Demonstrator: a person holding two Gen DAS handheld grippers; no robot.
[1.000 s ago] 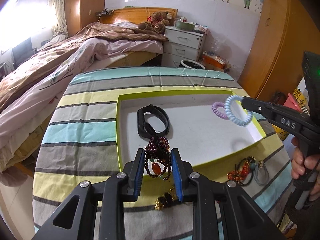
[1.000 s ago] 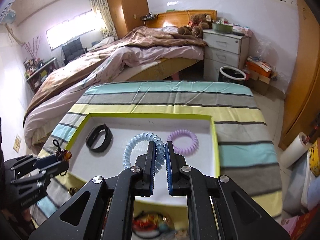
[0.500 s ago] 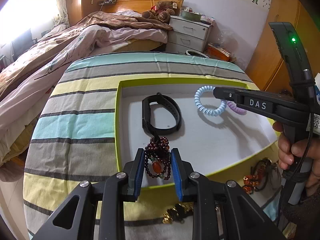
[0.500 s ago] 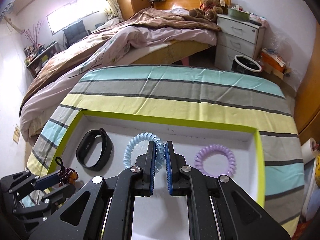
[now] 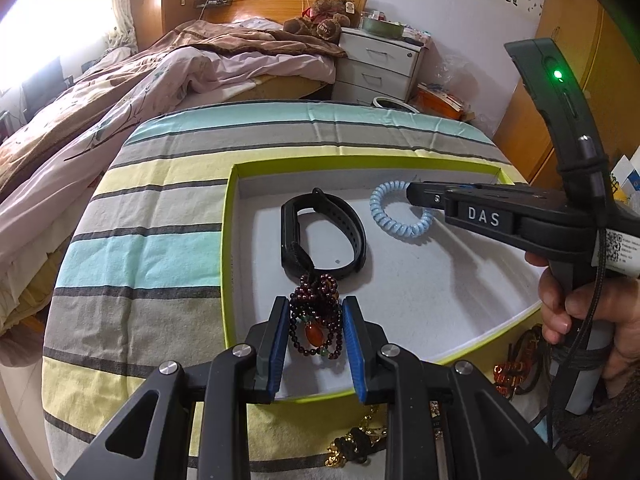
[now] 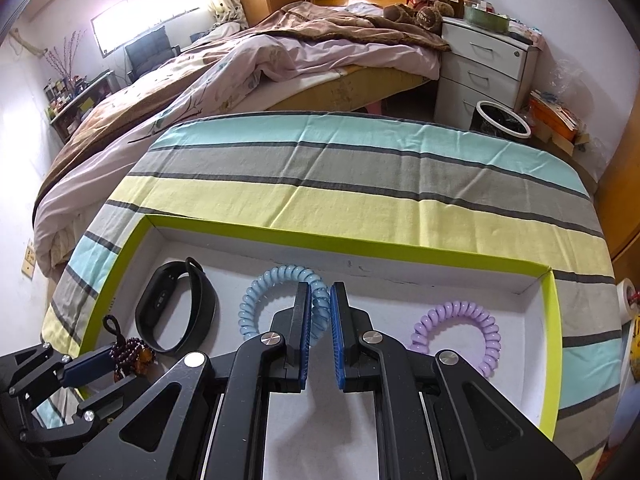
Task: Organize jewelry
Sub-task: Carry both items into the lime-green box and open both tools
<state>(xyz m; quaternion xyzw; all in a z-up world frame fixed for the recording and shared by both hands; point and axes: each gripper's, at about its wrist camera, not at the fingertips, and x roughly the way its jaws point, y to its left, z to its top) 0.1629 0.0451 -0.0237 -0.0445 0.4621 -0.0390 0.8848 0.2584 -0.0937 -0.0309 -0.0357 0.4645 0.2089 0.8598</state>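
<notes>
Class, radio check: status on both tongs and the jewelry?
Left tongs shut on bead bracelet, over tray. Right tongs shut on blue coil band. Black wristband just ahead.

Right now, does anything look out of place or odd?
Yes: loose jewelry lies on the cloth outside the tray, by its near edge. The band and purple coil sit inside.

You had a striped cloth (image 6: 360, 196) on the table, unmade bed (image 6: 248, 64) far left, teddy bear (image 6: 424, 10) by a white nightstand (image 6: 480, 68), bin (image 6: 502, 122) beside it.
</notes>
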